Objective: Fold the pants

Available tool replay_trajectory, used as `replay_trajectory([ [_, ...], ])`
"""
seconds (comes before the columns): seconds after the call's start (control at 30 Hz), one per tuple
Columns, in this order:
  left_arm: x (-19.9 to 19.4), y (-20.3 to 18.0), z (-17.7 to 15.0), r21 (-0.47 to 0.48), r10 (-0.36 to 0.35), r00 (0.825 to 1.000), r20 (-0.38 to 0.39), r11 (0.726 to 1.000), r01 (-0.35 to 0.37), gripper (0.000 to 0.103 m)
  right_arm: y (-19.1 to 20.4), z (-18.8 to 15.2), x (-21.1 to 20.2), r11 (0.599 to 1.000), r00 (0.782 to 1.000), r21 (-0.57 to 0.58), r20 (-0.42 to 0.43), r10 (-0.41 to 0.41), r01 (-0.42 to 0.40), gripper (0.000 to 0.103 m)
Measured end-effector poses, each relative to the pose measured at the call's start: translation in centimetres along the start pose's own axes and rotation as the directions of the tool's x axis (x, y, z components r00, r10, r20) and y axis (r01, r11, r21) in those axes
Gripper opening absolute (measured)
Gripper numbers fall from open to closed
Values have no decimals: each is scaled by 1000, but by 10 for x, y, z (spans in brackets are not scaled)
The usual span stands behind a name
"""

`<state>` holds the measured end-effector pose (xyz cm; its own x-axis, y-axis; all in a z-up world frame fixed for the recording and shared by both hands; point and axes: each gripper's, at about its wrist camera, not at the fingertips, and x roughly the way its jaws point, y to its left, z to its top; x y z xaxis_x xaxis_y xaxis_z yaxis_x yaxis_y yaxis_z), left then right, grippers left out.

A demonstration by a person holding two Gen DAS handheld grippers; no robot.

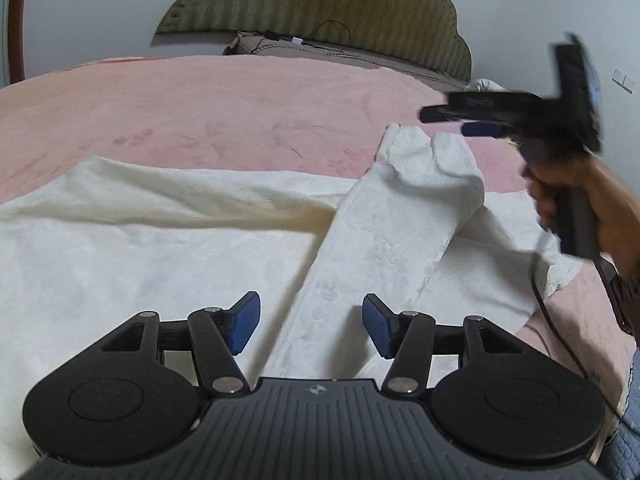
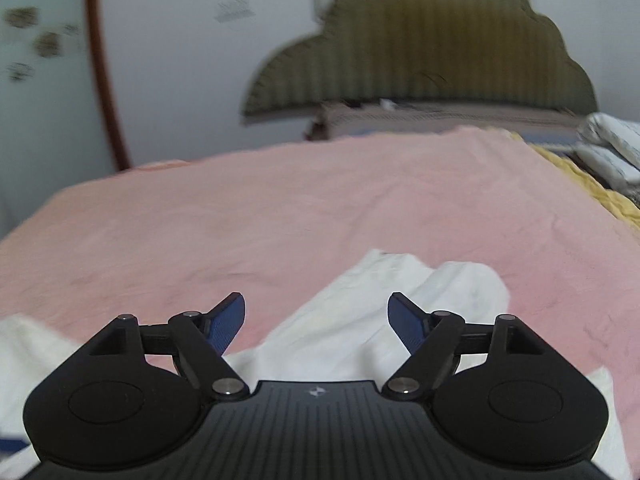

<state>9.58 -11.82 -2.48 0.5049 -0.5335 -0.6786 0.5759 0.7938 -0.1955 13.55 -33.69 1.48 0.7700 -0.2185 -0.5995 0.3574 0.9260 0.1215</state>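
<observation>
White pants (image 1: 160, 248) lie spread on a pink bed cover (image 1: 200, 112). One leg (image 1: 384, 240) is folded diagonally across the rest, its cuff (image 1: 420, 152) pointing away. My left gripper (image 1: 311, 320) is open and empty, low over the folded leg. My right gripper (image 2: 316, 320) is open and empty, above the leg's cuff end (image 2: 400, 300). In the left wrist view the right gripper (image 1: 452, 120) appears blurred at the right, held in a hand above the cuff.
A padded olive headboard (image 1: 320, 12) stands at the far end of the bed. Folded patterned bedding (image 2: 612, 148) and a yellow blanket (image 2: 592, 184) lie at the far right. A brown curved frame (image 2: 104, 80) stands by the left wall.
</observation>
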Motion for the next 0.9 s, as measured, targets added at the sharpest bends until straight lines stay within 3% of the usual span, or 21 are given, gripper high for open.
replay_trajectory([
  [0.17, 8, -5, -1, 24, -2, 1000, 12, 1000, 2, 49, 3, 13, 69, 994, 990, 99, -140, -37, 51, 78],
  [0.3, 16, -15, 5, 49, -3, 1000, 23, 999, 2, 43, 18, 6, 102, 994, 969, 8, -225, -104, 109, 78],
  [0.33, 18, -18, 7, 59, 0, 1000, 26, 998, -2, 42, 23, 3, 105, 992, 968, -35, -216, -125, 120, 65],
  [0.37, 19, -20, 6, 69, 1, 1000, 29, 998, -3, 38, 27, 1, 105, 989, 970, -72, -197, -145, 133, 55],
  [0.4, 20, -23, 7, 79, 2, 999, 32, 997, -4, 30, 28, 2, 100, 989, 973, -72, -186, -139, 127, 29],
  [0.43, 21, -26, 7, 88, 6, 999, 34, 996, -9, 25, 27, 4, 98, 990, 973, -60, -182, -139, 130, 16],
  [0.5, 23, -31, 7, 106, 17, 999, 34, 994, -21, 9, 22, 8, 89, 994, 981, -25, -157, -113, 111, 12],
  [0.63, 20, -41, 6, 148, 46, 997, 69, 987, -56, 3, -12, 12, 51, 983, 1000, 183, -22, 10, -6, 10],
  [0.77, 9, -60, -2, 264, 70, 989, 132, 959, -103, 2, -56, -1, -10, 913, 983, 376, 147, 109, -158, 10],
  [0.9, -2, -82, -22, 374, 51, 984, 171, 920, -112, 2, -98, -38, -79, 853, 965, 481, 247, 87, -200, 10],
])
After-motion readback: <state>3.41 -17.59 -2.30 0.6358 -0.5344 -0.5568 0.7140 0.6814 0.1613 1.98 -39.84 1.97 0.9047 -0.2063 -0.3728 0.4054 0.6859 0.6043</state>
